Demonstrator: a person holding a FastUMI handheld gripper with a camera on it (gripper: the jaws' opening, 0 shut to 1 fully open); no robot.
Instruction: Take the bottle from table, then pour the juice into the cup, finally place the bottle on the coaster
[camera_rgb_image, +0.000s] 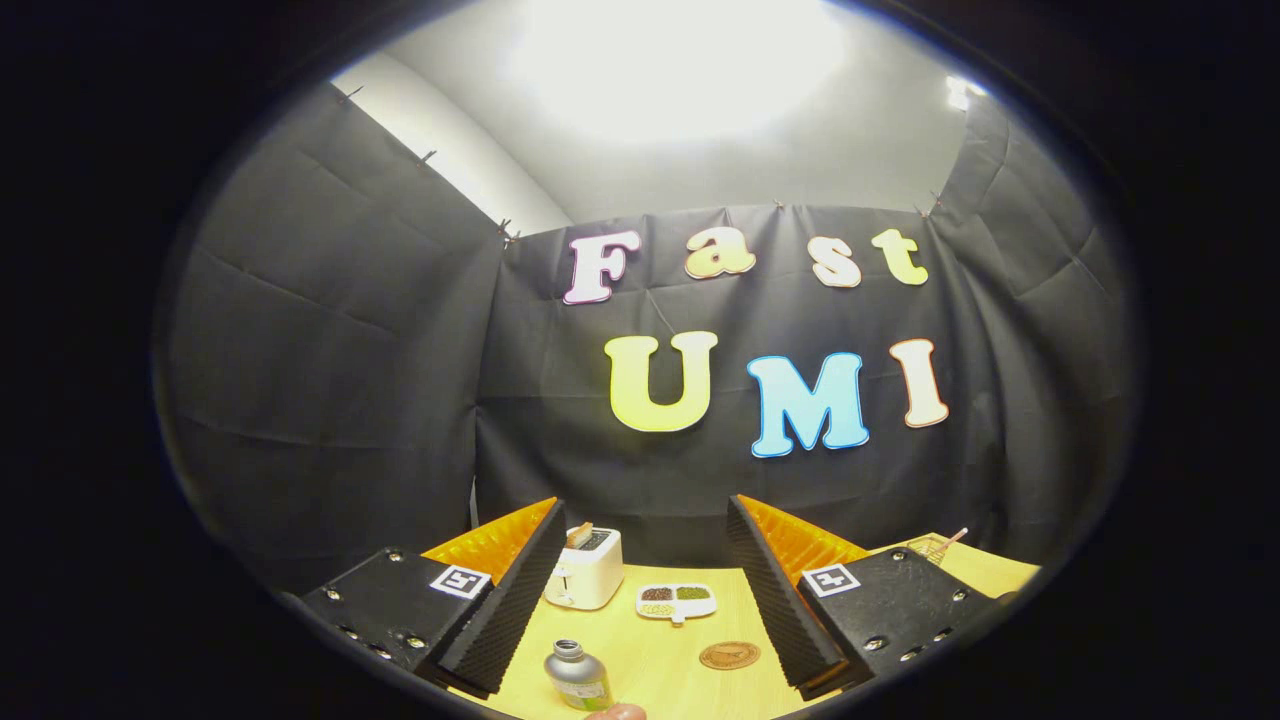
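Observation:
My gripper (648, 590) is open, its two fingers spread wide with nothing between them. A small grey metal bottle (577, 677) with an open neck and a green label stands upright on the yellow table (650, 655), low between the fingers and closer to the left finger. A round brown coaster (729, 655) lies flat on the table near the right finger. A pinkish rounded rim (615, 712) peeks up just in front of the bottle; I cannot tell what it is.
A white toaster (586, 569) with a slice in it stands at the back of the table by the left finger. Beside it lies a white divided dish (676, 601) of grains. A wire basket (932, 547) sits far right. Black cloth walls close the booth.

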